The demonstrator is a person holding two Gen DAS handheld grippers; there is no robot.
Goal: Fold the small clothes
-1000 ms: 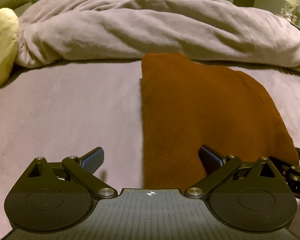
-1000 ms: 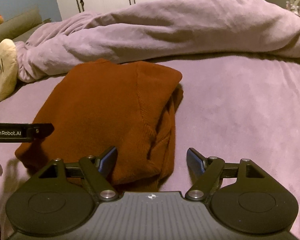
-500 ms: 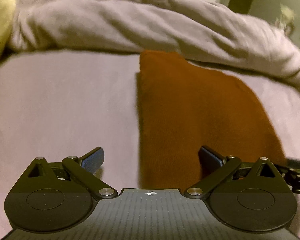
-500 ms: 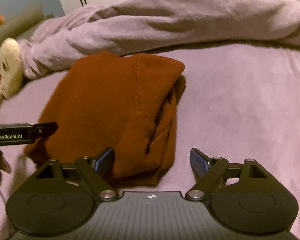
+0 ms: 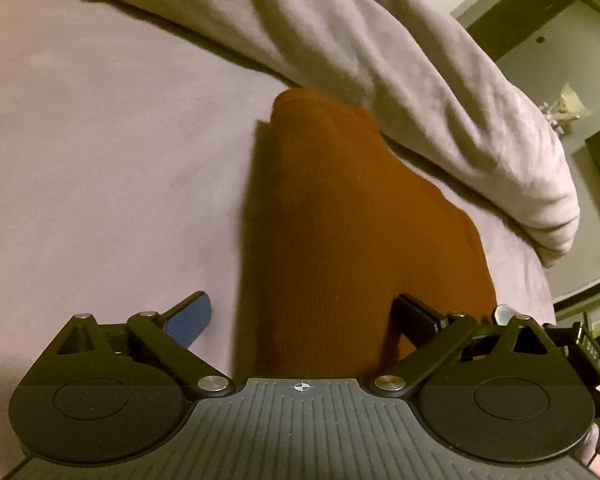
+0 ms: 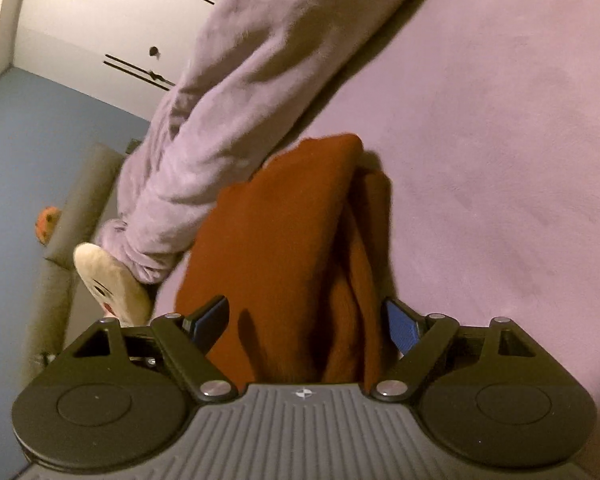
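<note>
Rust-brown knit garment [image 5: 356,240], partly folded, flat on the bed [image 5: 100,160] near a bunched lilac blanket [image 5: 380,60]. Left gripper [image 5: 304,316] spread wide over its near-left edge; right gripper [image 6: 304,320] spread wide astride the thick layered side, seemingly lined up to pinch for another fold.
</note>
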